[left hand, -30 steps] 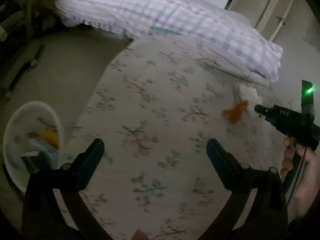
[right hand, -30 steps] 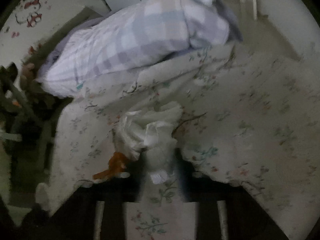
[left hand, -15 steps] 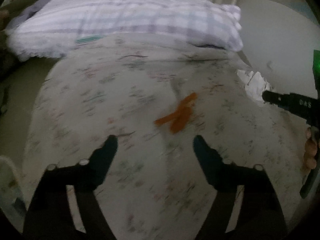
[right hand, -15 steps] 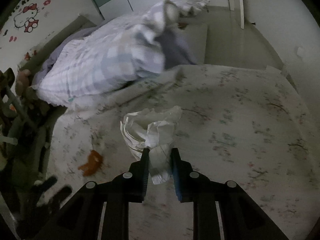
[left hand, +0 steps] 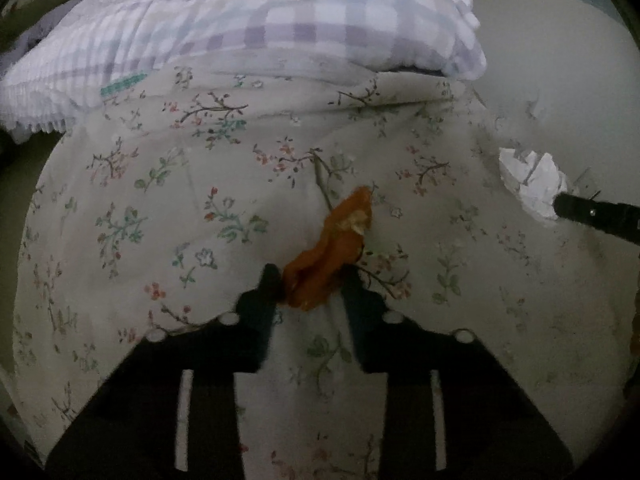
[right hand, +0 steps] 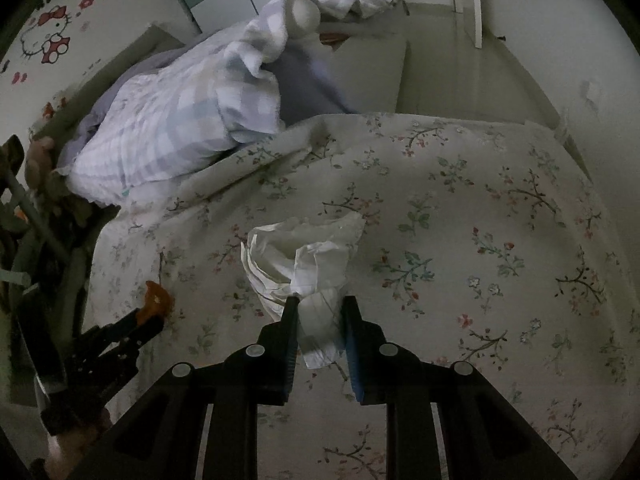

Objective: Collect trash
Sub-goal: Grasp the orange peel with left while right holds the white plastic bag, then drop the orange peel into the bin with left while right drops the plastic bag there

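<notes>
2 tools work over the floral bedspread [left hand: 168, 208]. Left tool [left hand: 310, 280]: jaws have just been closing, now pinching the near end of the orange peel [left hand: 336, 248] lying mid-bed. Right tool [right hand: 319, 312]: clamped tight on the crumpled white tissue [right hand: 304, 252], right of the peel. Checked pillow [left hand: 248, 28] at the far end.

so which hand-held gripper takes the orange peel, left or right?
Left. The left hand-held gripper already has its jaws on either side of the orange peel on the floral bedsheet, and they have just been closing. The right hand-held gripper is shut on the crumpled tissue.
</notes>
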Tool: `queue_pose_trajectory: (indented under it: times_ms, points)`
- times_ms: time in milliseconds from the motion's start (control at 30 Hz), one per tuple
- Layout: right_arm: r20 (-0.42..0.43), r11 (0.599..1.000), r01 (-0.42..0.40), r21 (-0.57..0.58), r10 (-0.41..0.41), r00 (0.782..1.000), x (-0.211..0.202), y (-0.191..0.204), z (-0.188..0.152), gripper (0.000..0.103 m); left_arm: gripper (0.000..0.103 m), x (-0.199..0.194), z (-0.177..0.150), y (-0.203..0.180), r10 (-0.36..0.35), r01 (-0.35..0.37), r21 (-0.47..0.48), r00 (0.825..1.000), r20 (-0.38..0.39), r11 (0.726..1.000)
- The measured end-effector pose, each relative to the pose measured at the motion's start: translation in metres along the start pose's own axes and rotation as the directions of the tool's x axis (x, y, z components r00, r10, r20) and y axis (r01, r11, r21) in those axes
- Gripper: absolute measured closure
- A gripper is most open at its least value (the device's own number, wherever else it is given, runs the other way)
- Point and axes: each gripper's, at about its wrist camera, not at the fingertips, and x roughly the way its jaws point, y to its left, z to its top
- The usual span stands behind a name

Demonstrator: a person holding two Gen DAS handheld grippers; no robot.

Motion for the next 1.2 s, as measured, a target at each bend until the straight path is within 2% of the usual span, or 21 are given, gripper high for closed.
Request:
queue_pose_trajectory:
  times_ms: [100,133,533,800,1200]
  points:
    - [-0.001,1.0,-0.003,0.004,0.003,1.0,-0.002,0.008,0.001,0.081,0.089,-0.014,-0.004,0.0,-0.016,0.016,-0.003,1.0,-0.005,1.0]
    - [-0.003,1.0,-0.001,0.004,0.001,1.0,-0.004,0.012,0.0,0.081,0.091,-0.019,-0.005,0.001,-0.019,0.019,-0.007,1.0,-0.007,1.0]
    - [-0.014,0.998,-0.024,-0.065,0.023,1.0,-0.045,0.085,-0.027,0.081,0.092,-0.1,-0.047,0.035,-0.035,0.036,-0.111,0.999,0.013,0.993]
    - [-0.017,0.987,-0.083,-0.138,0.081,0.997,-0.071,0.148,-0.061,0.081,0.092,-0.168,-0.082,0.079,0.003,0.006,-0.175,0.999,0.053,0.985]
    - [-0.081,0.958,-0.173,-0.229,0.158,0.984,-0.065,0.233,-0.102,0.081,0.092,-0.231,-0.142,0.158,0.087,-0.059,-0.287,0.992,0.087,0.956]
